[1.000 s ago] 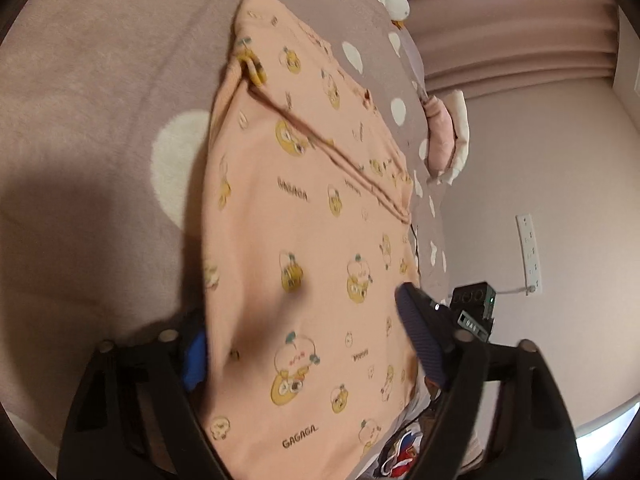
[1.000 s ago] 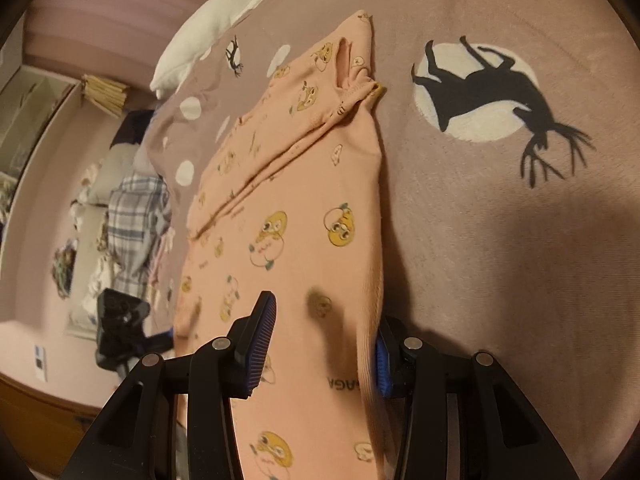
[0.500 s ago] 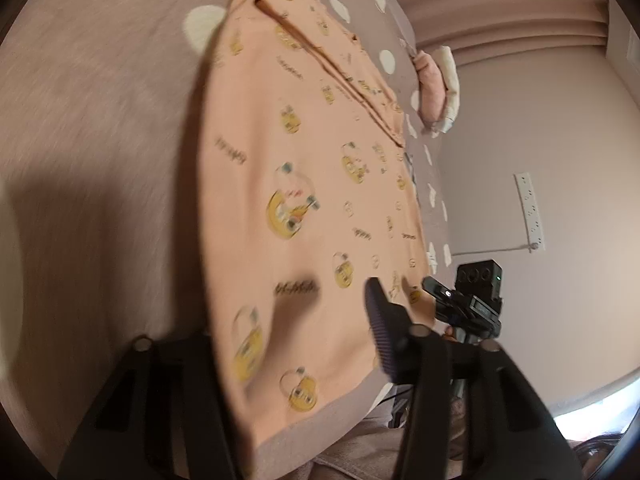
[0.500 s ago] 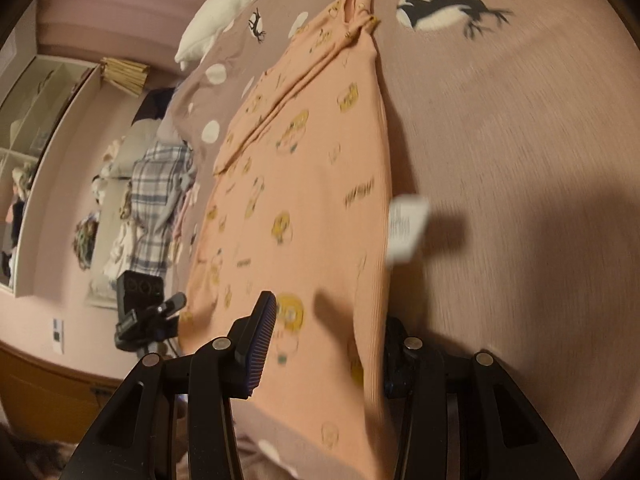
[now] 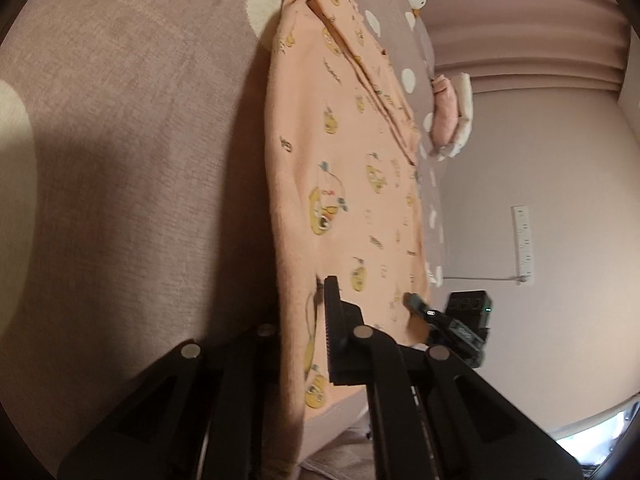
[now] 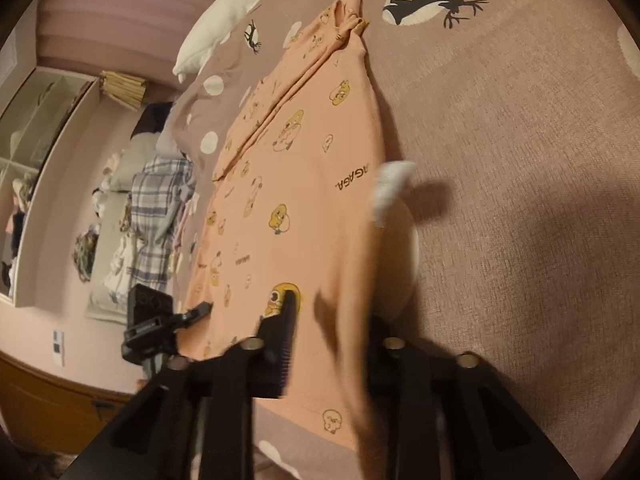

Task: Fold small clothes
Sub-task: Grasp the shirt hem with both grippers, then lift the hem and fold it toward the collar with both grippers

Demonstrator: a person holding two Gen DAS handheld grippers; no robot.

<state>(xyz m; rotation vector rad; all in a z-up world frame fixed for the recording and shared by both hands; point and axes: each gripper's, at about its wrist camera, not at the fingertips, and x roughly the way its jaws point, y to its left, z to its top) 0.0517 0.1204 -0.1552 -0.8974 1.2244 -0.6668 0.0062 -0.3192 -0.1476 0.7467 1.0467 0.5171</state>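
Since the left claw is already clenched on the near hem of the peach cartoon-print top lying on the bed and the right claw is closing on its hem corner, I'd lift both evenly to keep the fold straight.

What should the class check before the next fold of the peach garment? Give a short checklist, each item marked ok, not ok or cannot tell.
1. Left gripper shut on the garment edge: ok.
2. Right gripper gripping the opposite edge: ok, jaws closing with cloth between them.
3. Garment lying flat on the blanket: not ok, near edges lifted, fold lines at the far end.
4. White tag tucked in: not ok, it sticks out.
5. Blanket bare beside the garment: ok.
6. Both grips level: cannot tell.
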